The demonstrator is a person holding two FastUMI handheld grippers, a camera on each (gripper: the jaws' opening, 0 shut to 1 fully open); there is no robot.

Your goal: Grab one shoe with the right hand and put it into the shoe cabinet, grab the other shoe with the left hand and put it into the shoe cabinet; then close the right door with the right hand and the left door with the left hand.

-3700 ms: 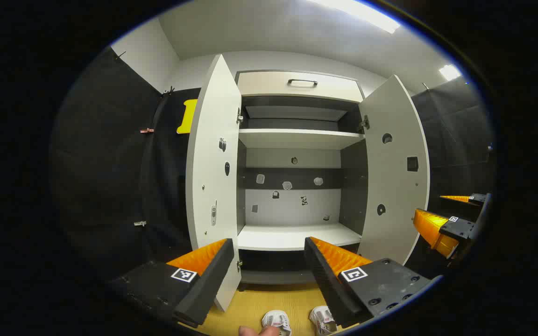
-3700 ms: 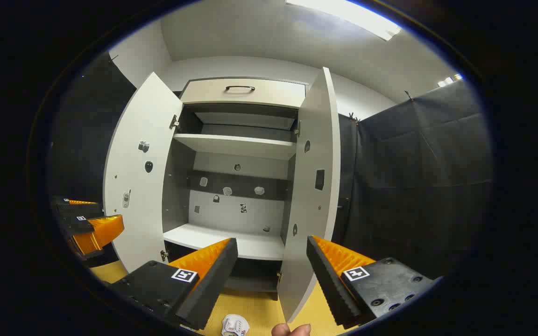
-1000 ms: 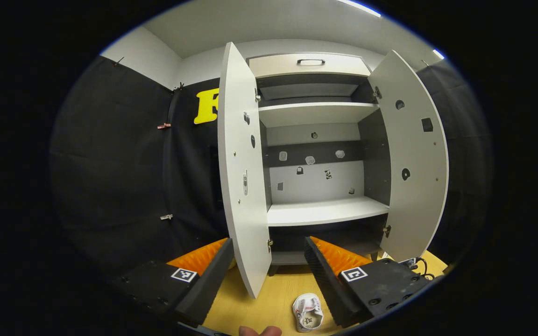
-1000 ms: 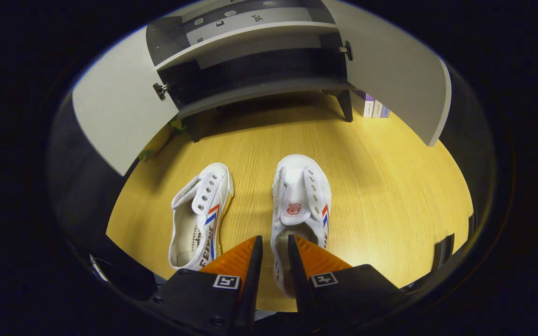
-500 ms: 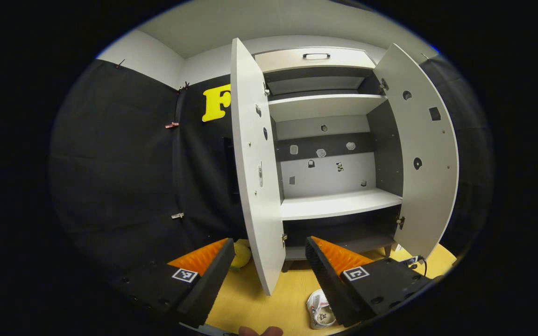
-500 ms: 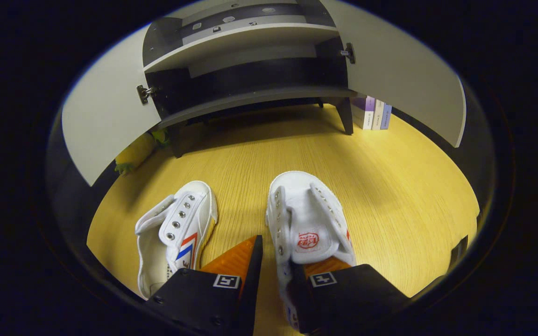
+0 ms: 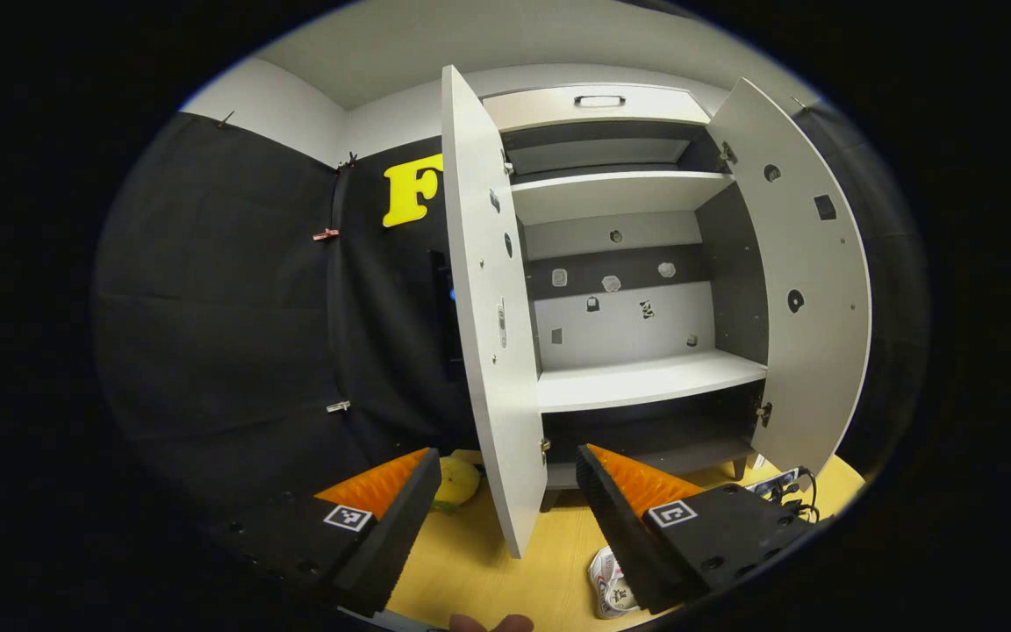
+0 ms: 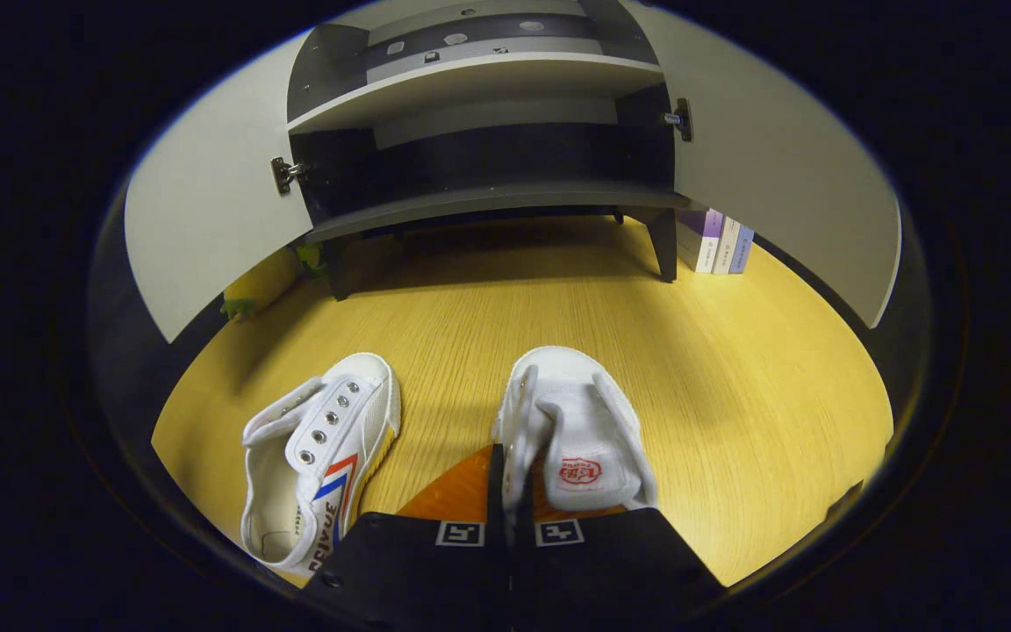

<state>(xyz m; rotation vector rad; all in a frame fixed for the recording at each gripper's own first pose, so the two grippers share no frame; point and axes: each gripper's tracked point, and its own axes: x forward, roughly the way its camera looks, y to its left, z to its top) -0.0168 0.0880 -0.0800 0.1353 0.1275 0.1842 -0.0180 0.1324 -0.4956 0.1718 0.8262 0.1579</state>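
In the right gripper view two white shoes lie on the yellow wood floor [image 8: 716, 369] in the lower half of the frame, both with their long axis running from the bottom of the frame up toward the shoe cabinet [image 8: 488, 193], toes pointing at it. The right shoe [image 8: 571, 421], at lower centre, is pinched by the right gripper [image 8: 510, 487], whose fingers are pressed together on the shoe's left side wall near the eyelets; its tongue with a red mark folds to the right of them. The left shoe [image 8: 317, 456] sits free on the floor at the lower left, tilted slightly so its toe leans to the right, well apart from the gripper. Both cabinet doors stand open: one door [image 8: 207, 219] at the upper left, the other [image 8: 786, 193] at the upper right. A few books [image 8: 720, 246] stand just beside the cabinet's right leg. In the left gripper view the left gripper [image 7: 501, 496] hangs with its fingers spread wide and nothing between them, facing the cabinet [image 7: 637, 377] with its two shelves; one shoe [image 7: 611, 584] peeks out at the bottom right, beside the right finger, and a yellow toy [image 7: 457, 481] lies at the foot of the left door [image 7: 492, 351].
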